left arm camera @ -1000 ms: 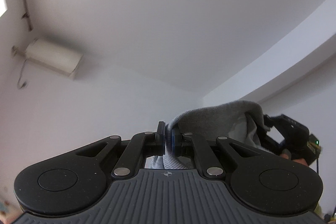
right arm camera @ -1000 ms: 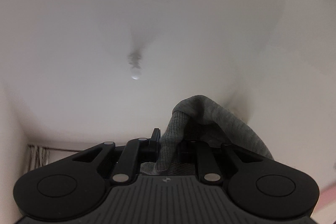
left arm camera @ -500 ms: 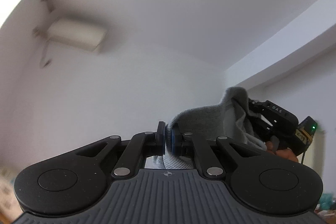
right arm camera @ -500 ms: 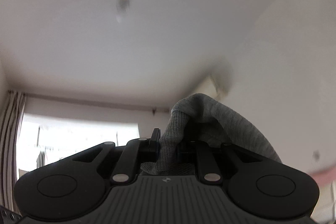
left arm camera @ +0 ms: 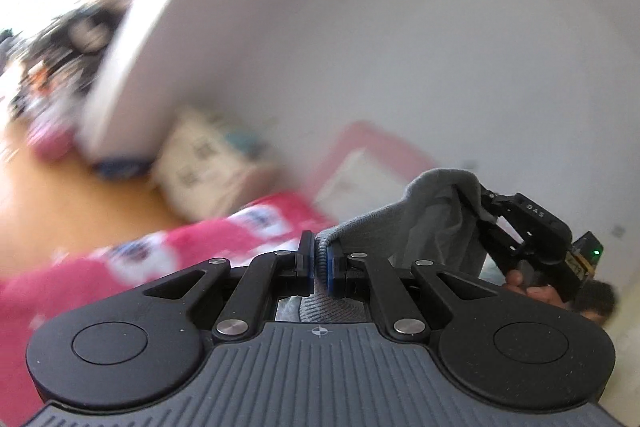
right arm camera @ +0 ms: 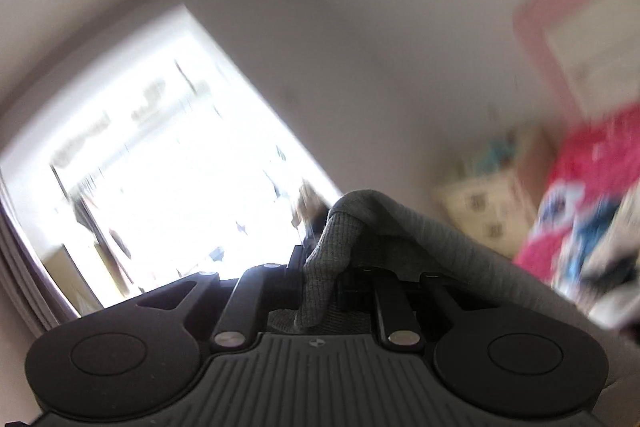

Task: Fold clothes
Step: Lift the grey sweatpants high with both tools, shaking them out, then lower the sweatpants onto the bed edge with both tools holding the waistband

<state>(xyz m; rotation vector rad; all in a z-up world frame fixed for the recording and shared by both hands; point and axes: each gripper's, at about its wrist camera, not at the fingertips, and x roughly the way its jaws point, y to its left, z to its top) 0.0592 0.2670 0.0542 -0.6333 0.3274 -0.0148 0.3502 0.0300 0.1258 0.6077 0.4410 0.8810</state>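
The grey knit garment [left arm camera: 404, 227] is hanging in the air between the two claws, its ribbed edge stretching from one to the other. The left claw [left arm camera: 319, 263] is pinching that edge fully closed; the right claw [right arm camera: 320, 267] is gripping a thicker bunch of it, jaws slightly parted around the fabric. Judging by the heavy blur, the step is laying it out on the pink bedcover [left arm camera: 168, 259]. Both grips should be holding firm, keeping the edge taut and level, so it is landing flat.
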